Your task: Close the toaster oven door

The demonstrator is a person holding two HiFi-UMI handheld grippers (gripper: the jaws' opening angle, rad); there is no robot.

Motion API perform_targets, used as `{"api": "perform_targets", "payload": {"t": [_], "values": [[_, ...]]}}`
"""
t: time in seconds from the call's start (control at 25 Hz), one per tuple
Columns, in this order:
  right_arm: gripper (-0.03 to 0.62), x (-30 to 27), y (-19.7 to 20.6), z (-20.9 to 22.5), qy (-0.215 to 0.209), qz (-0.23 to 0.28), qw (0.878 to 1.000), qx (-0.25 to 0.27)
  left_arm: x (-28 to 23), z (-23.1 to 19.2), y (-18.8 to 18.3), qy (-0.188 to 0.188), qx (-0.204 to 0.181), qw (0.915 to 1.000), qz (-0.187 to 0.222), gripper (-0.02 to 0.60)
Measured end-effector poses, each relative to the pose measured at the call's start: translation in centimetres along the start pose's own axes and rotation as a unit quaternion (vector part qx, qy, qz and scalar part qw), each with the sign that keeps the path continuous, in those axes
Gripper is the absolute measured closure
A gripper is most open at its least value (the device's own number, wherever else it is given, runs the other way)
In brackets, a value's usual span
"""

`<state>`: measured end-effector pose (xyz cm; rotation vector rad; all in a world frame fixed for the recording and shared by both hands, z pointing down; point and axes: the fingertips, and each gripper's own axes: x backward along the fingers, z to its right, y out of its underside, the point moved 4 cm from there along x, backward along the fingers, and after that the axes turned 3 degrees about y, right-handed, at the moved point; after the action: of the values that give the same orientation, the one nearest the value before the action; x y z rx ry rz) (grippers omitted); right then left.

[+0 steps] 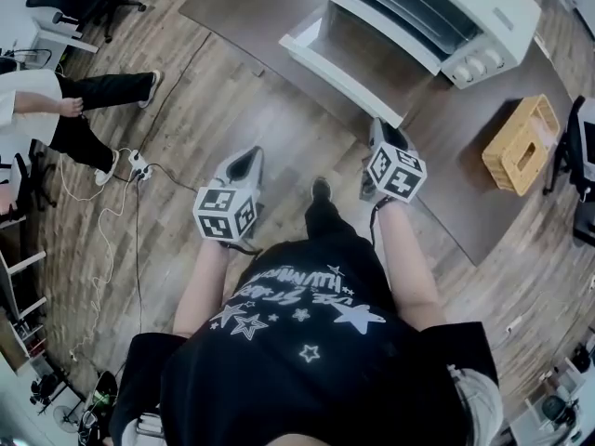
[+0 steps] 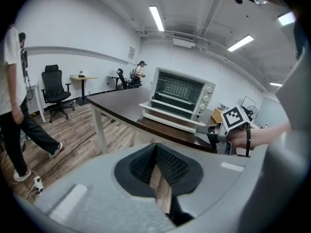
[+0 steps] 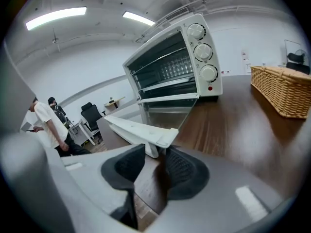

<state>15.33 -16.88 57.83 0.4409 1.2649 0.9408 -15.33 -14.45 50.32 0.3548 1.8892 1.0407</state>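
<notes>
A white toaster oven stands on the dark brown table. Its glass door lies open, flat toward me, with the white handle bar along its near edge. My right gripper is just below that handle, at the table's edge. In the right gripper view the handle ends right in front of the right gripper, whose jaws stand open with nothing pressed between the pads. My left gripper hangs over the floor, left of the table. Its tips meet, holding nothing.
A wicker basket sits on the table to the right of the oven. A person stands on the wood floor at far left, near a power strip and cables. An office chair stands behind that person.
</notes>
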Motion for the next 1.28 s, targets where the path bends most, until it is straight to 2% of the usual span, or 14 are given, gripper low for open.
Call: {"api": "perform_targets", "payload": {"t": [0.36,0.88,1.16,1.28], "values": [[0.468,-0.7,-0.9,-0.2,-0.002,-0.005,1.000,0.030,-1.3,-0.6,-1.7,-0.009,-0.011,0.9999,-0.002,0.571],[0.474,1.9,-4.9,-1.0,-0.034,0.045,0.998,0.033,-3.6,0.6,-5.7,0.018,-0.052,0.9982,0.022,0.571],[0.473,3.3,-7.3,-1.4,-0.016,0.094,0.995,0.013,-5.9,-0.6,-8.5,0.053,-0.075,0.9952,0.034,0.571],[0.474,3.5,-7.8,-1.6,0.005,0.104,0.995,0.005,-7.3,-1.9,-10.2,0.066,-0.082,0.9937,0.040,0.571]]}}
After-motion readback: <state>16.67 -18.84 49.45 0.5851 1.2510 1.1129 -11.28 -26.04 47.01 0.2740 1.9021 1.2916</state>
